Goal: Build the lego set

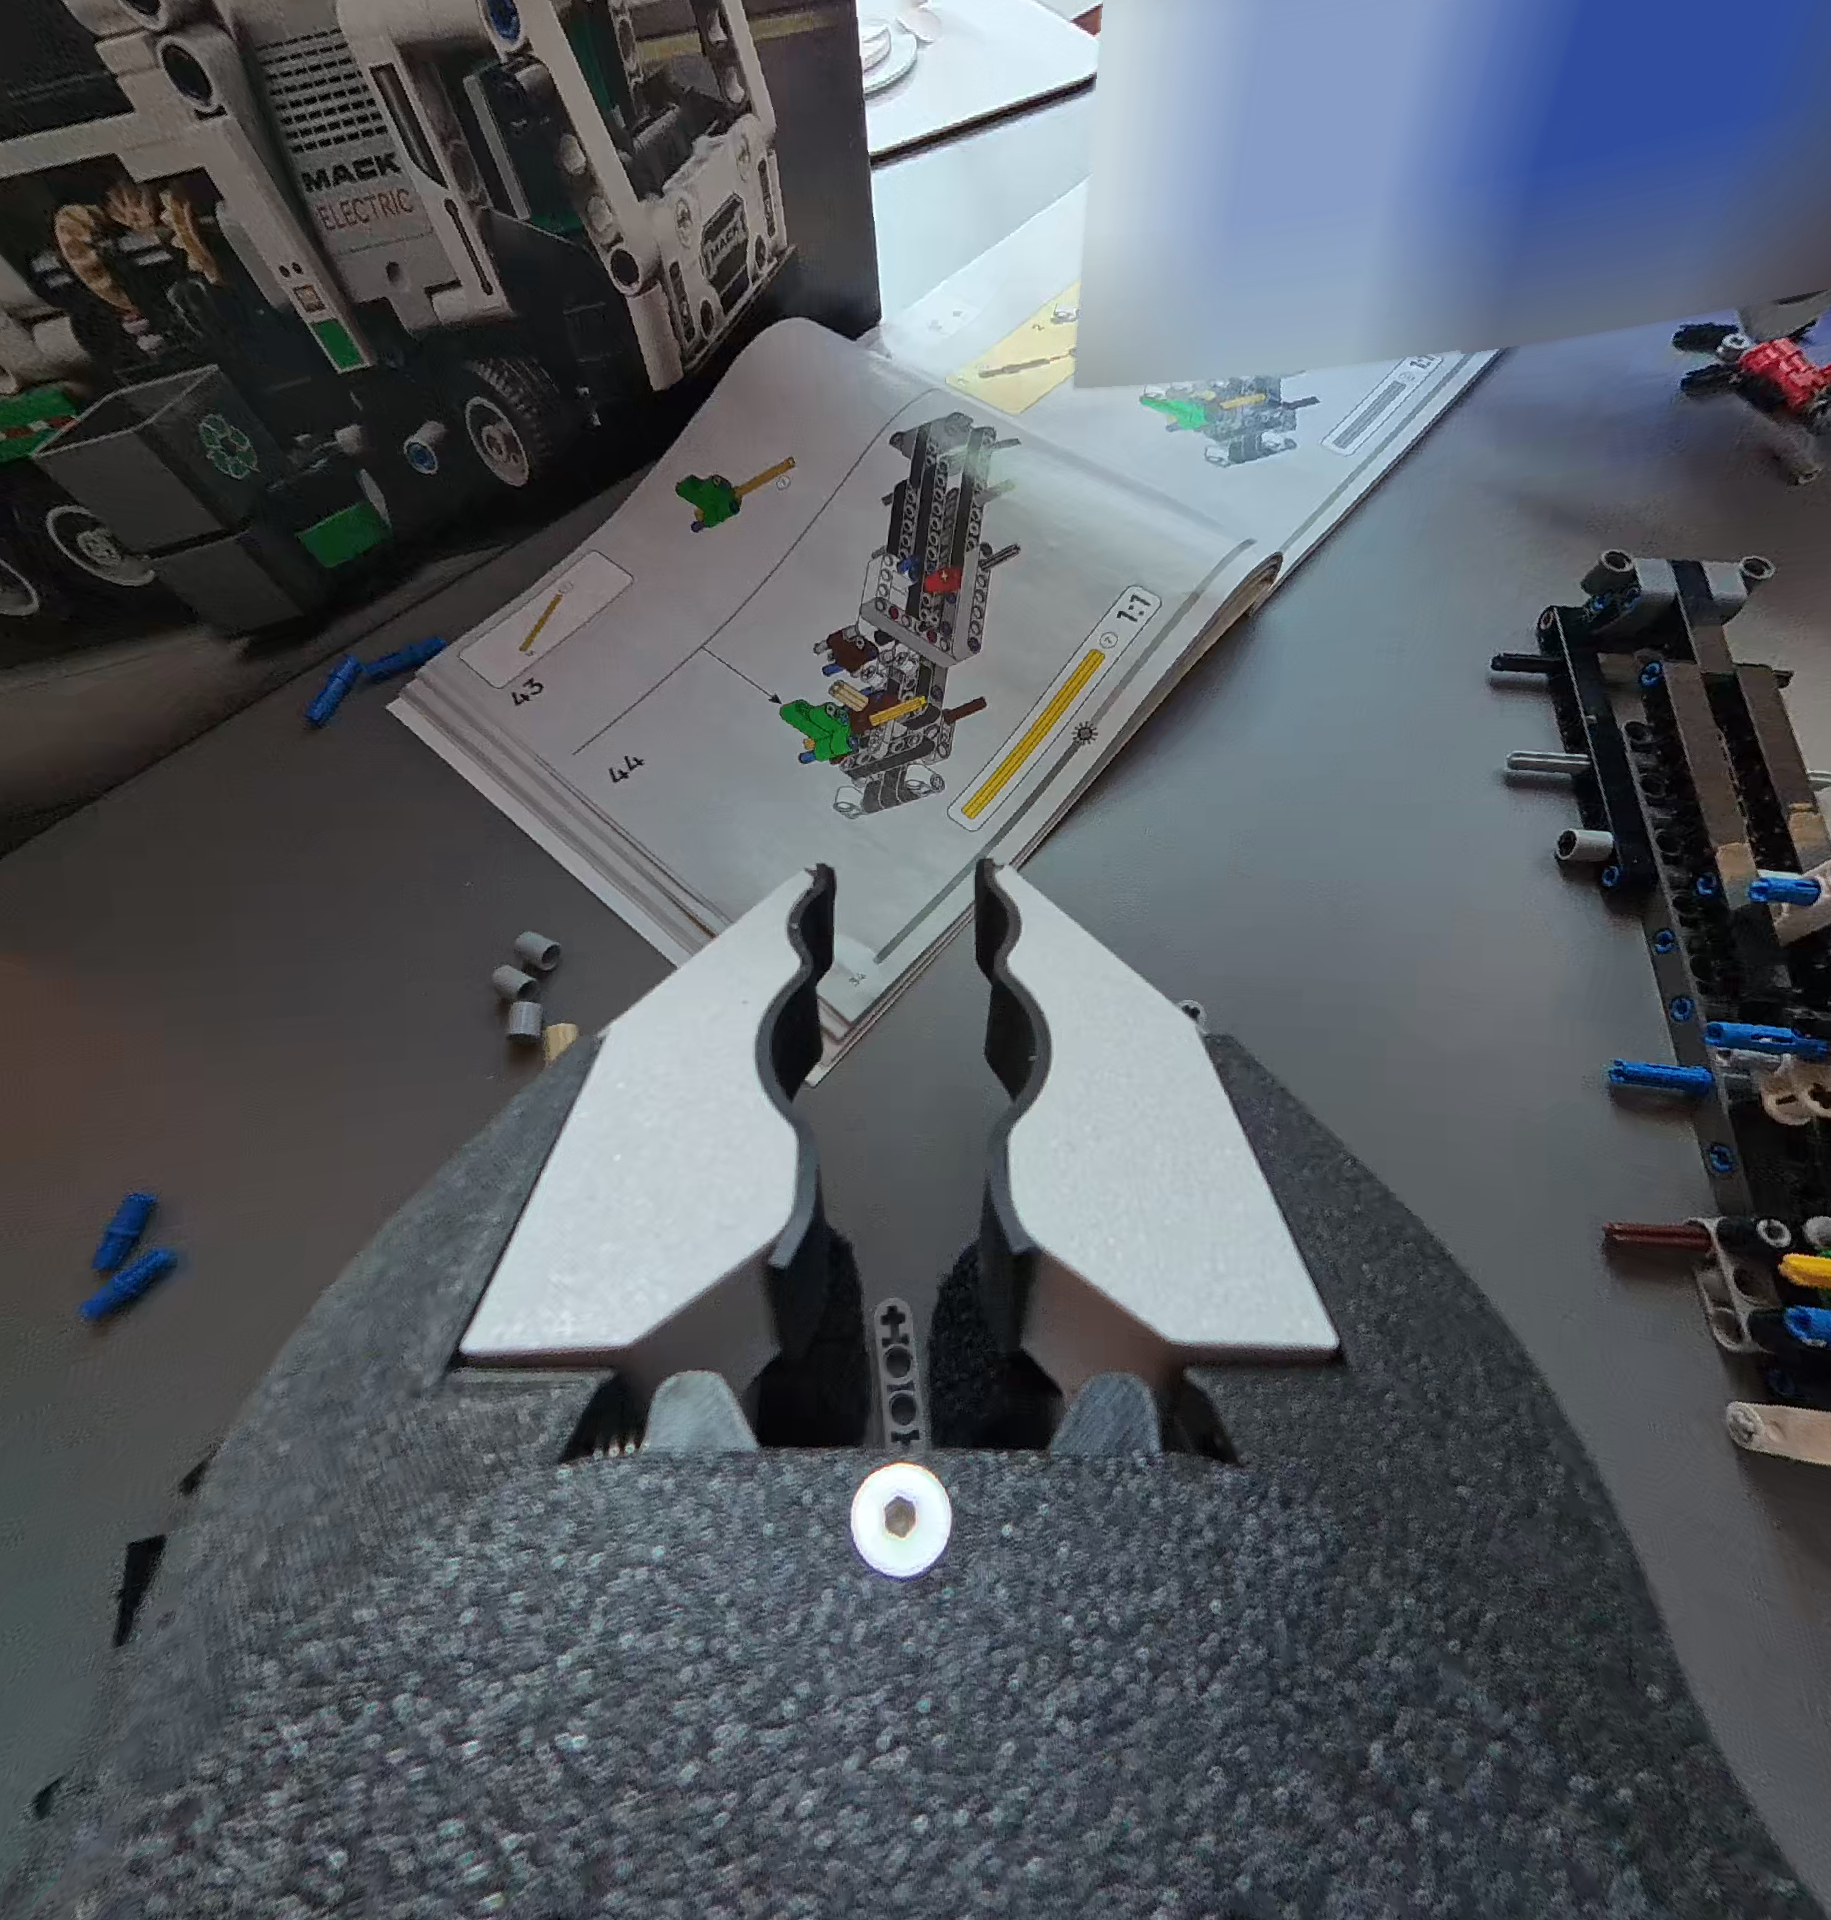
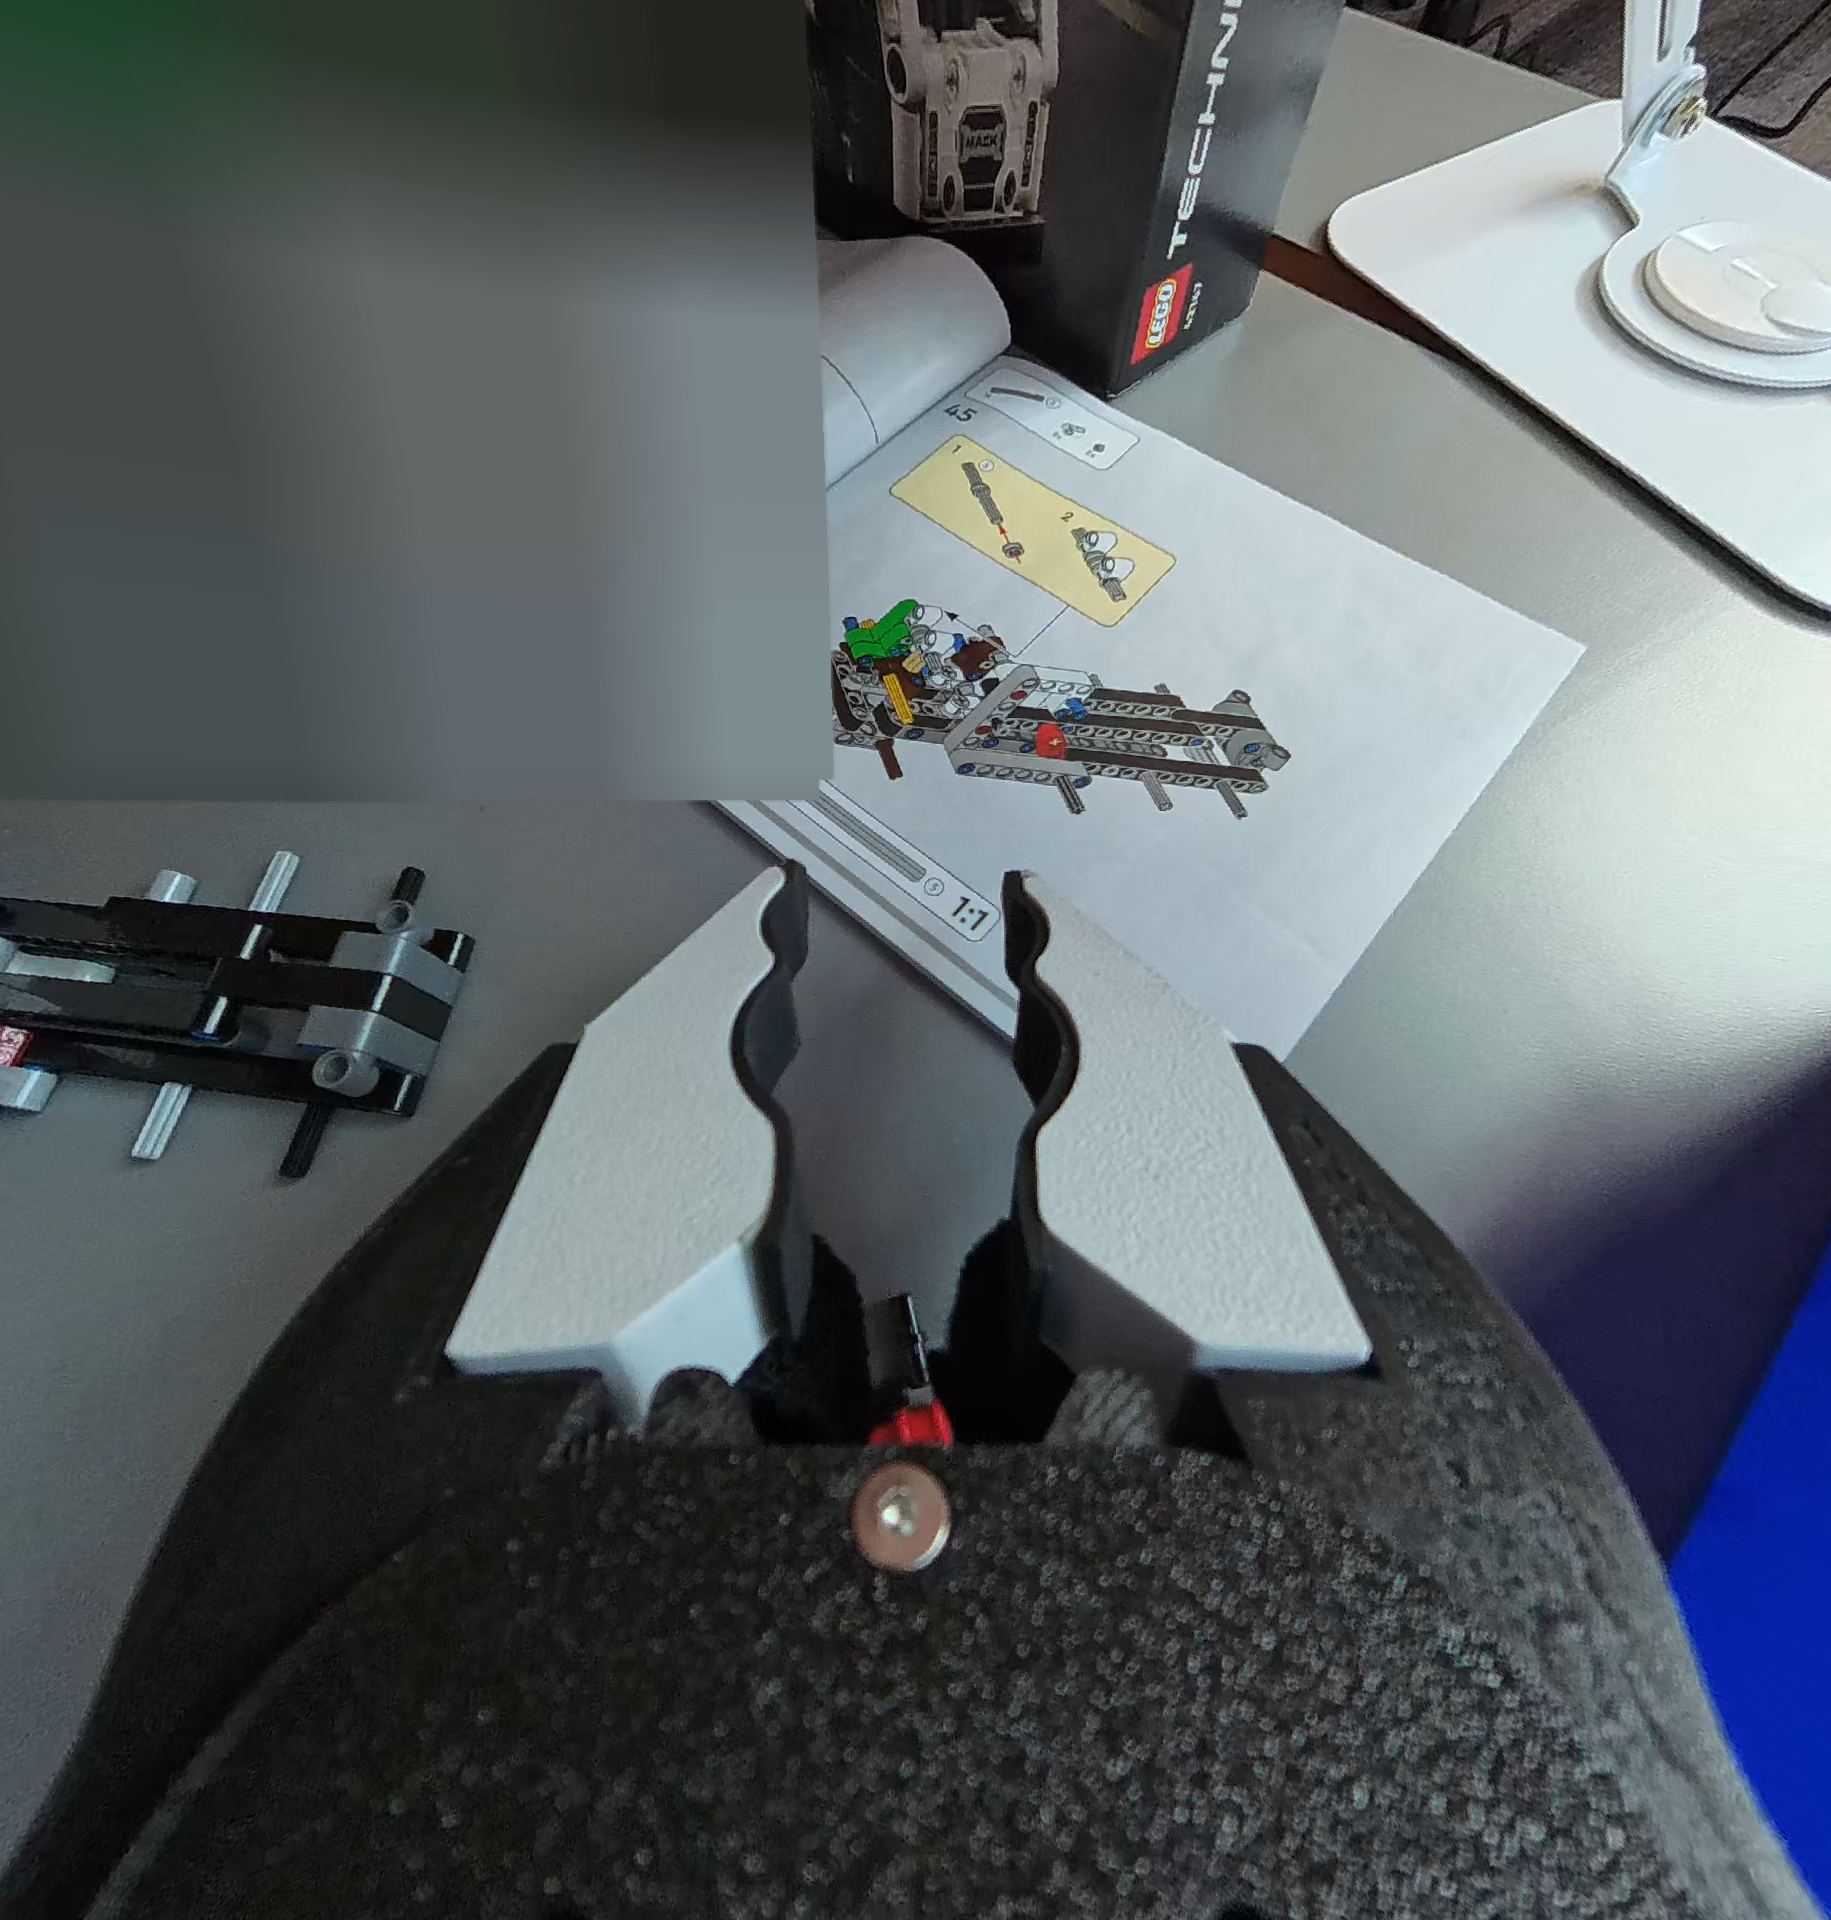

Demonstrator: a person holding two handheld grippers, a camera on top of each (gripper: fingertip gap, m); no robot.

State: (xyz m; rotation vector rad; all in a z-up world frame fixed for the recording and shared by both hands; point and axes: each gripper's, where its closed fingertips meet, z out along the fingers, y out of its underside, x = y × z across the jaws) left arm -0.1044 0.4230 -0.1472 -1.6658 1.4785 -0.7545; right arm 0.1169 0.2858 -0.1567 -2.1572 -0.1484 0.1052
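My left gripper (image 1: 903, 883) is open and empty, held over the dark table at the near edge of the open instruction booklet (image 1: 786, 623). A small black beam (image 1: 898, 1371) lies on the table below the finger bases. The long black and grey chassis assembly (image 1: 1711, 935) lies to the right. My right gripper (image 2: 903, 885) is open and empty near the booklet's right-hand page (image 2: 1254, 675). A small black and red piece (image 2: 906, 1382) shows below its finger bases. The chassis end (image 2: 267, 997) lies to its left.
The set's box (image 1: 319, 260) stands behind the booklet, also in the right wrist view (image 2: 1098, 156). Loose blue pins (image 1: 126, 1252) (image 1: 371, 670) and grey bushes (image 1: 526, 982) lie at left. A small red and black sub-assembly (image 1: 1773, 379) sits far right. A white stand base (image 2: 1617, 312) is at back right. My hands' fingertips stand some 25 cm from each other.
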